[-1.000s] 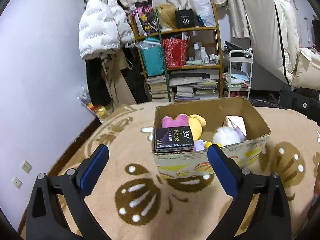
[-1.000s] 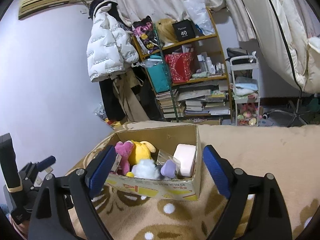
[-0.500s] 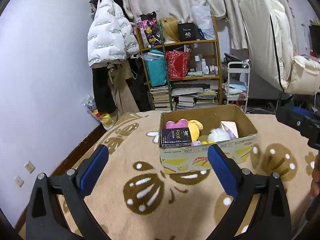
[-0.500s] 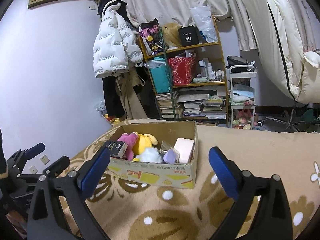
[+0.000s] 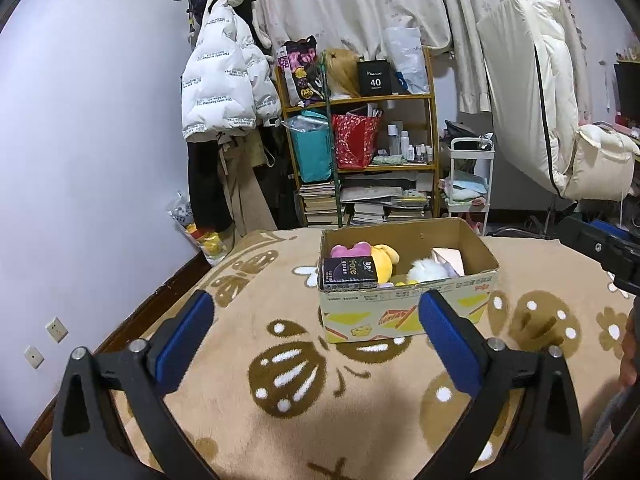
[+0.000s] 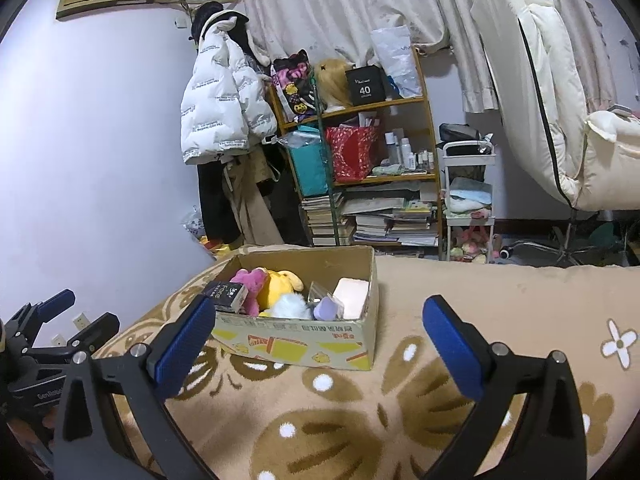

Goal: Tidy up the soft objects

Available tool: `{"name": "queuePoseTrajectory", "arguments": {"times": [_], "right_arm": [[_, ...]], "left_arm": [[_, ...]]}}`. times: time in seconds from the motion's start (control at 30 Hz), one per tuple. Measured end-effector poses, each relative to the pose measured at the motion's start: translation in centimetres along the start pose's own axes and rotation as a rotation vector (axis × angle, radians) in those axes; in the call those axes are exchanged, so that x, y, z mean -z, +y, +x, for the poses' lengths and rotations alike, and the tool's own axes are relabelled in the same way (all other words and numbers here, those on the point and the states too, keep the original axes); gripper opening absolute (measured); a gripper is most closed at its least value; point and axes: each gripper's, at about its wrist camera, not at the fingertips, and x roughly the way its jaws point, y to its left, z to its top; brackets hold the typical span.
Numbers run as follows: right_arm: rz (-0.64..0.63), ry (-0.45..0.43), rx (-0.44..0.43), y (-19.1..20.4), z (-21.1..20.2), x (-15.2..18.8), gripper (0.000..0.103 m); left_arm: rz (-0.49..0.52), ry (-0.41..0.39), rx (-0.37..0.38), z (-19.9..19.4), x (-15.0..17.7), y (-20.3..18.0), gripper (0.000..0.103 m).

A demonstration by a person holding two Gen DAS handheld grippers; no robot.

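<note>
A: Both views are evenly lit by soft, cool indoor light; the wall (image 5: 100,140) looks faintly bluish-violet.

B: Any harsh shadows?

A: No, only a soft one under the cardboard box (image 5: 408,312) on the blanket (image 5: 280,420). No glare; the white jacket (image 6: 218,104) is bright yet keeps its printed text.

B: Sharpness?

A: Sharp at the centre and on the blue pads (image 6: 184,344). Fisheye bending curves the shelf (image 6: 360,168) and curtains (image 5: 360,0), and the corners go black.
</note>
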Motion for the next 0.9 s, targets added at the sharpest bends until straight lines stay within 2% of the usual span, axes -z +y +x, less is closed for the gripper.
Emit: {"name": "queuePoseTrajectory", "arguments": {"times": [0.37, 0.6, 0.9], "right_arm": [[-0.002, 0.045, 0.038, -0.3, 0.1, 1.4, 0.103], [0.005, 0.032, 0.029, -0.3, 0.1, 1.5, 0.103], [0.010, 0.041, 0.047, -0.5, 0.4, 1.7, 0.103]], "left_arm": [[-0.006, 0.031, -0.001, 0.7, 0.1, -0.1, 0.102], [-0.008, 0.070, 0.002, 1.8, 0.3, -0.4, 0.102], [0.011, 0.067, -0.004, 1.8, 0.3, -0.8, 0.102]]}}
